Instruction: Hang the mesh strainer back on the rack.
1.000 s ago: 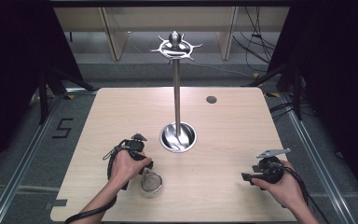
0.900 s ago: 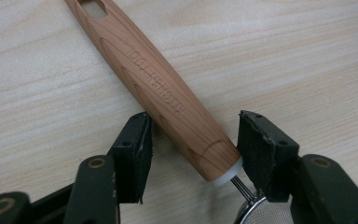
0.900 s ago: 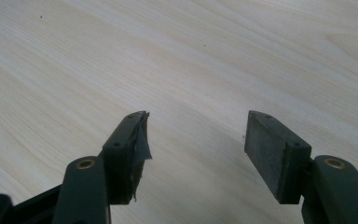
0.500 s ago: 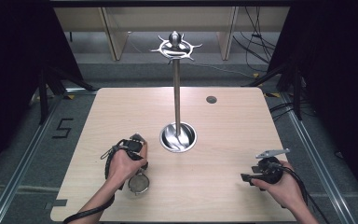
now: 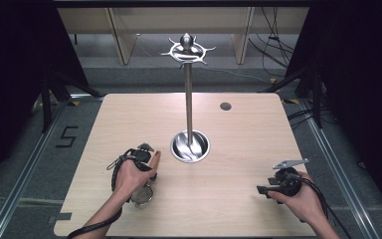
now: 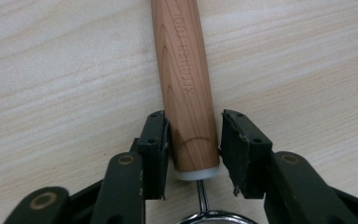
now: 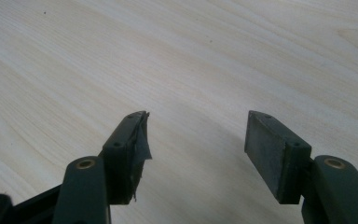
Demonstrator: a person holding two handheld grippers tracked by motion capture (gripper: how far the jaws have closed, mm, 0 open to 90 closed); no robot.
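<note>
— What is seen at the left gripper (image 6: 193,140)?

— A wooden handle (image 6: 186,88) is bracketed by its two black jaws near the handle's lower end. The left pad is pressed against the wood; a thin gap is left at the right pad, so a full clamp cannot be confirmed. "KITCHEN TOOL" is stamped along the handle. A white collar, a thin wire and a metal rim are seen below it.

— And from above?

— The strainer (image 5: 142,195) is laid on the table (image 5: 258,134) at the near left, its mesh bowl partly covered by the left hand (image 5: 129,174). The handle tip is pointed toward the stand's round base (image 5: 190,146), which is placed near the table's middle.

— The right gripper (image 7: 196,144)?

— Its jaws are spread wide over bare wood, nothing between them. It is held by the right hand (image 5: 301,194) at the near right, well apart from the strainer.

— Anything farther out?

— A tall metal stand (image 5: 188,94) with hooked arms at its top, and a dark round hole (image 5: 225,106) toward the table's far edge.
</note>
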